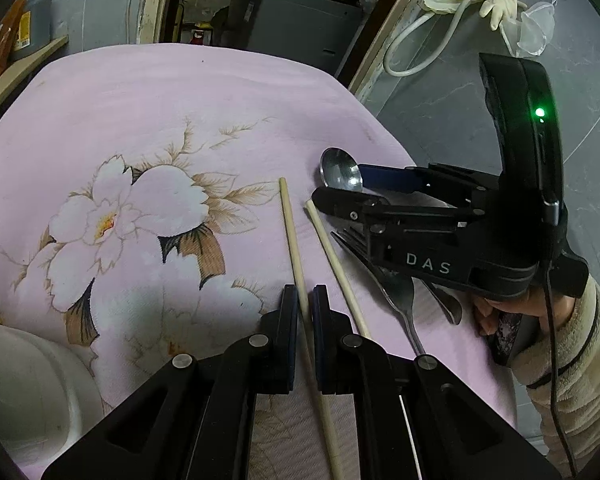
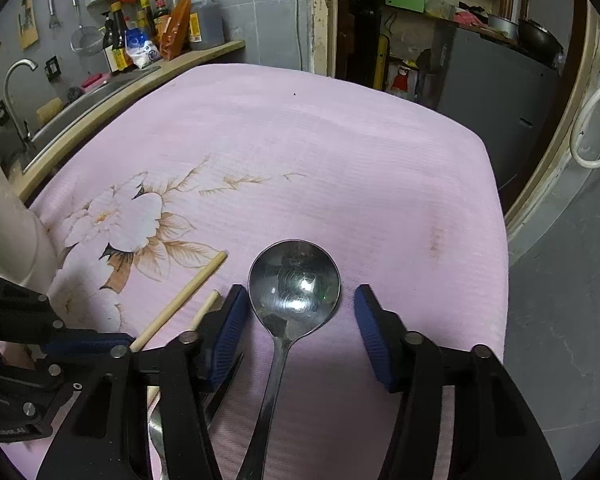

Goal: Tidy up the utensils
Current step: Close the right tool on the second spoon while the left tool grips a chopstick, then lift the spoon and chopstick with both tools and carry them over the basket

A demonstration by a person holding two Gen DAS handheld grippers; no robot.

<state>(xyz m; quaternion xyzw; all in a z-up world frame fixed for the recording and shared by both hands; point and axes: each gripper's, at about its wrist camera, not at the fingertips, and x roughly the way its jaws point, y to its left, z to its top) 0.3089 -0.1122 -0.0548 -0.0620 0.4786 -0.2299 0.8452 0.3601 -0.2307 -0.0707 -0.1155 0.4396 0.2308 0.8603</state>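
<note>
The spoon (image 2: pixel 294 284) lies bowl-up on the pink flowered cloth (image 2: pixel 300 152) over the table, bowl far, handle running near. The right gripper (image 2: pixel 300 308) has its jaws spread either side of the bowl, not touching it. Left of it lie a fork (image 1: pixel 384 276) and two wooden chopsticks (image 1: pixel 332 256), long axes running near to far. The left gripper (image 1: pixel 305 300) has its jaws pinching one chopstick (image 1: pixel 294 240). Beyond are grey tiled walls, a sink counter with bottles (image 2: pixel 156 32) and a doorway.

Steel spoon (image 2: pixel 294 284) lay bowl-up on the pink floral cloth (image 2: pixel 340 152); two pale chopsticks (image 1: pixel 290 224) and a fork (image 1: pixel 384 280) lay beside it.
</note>
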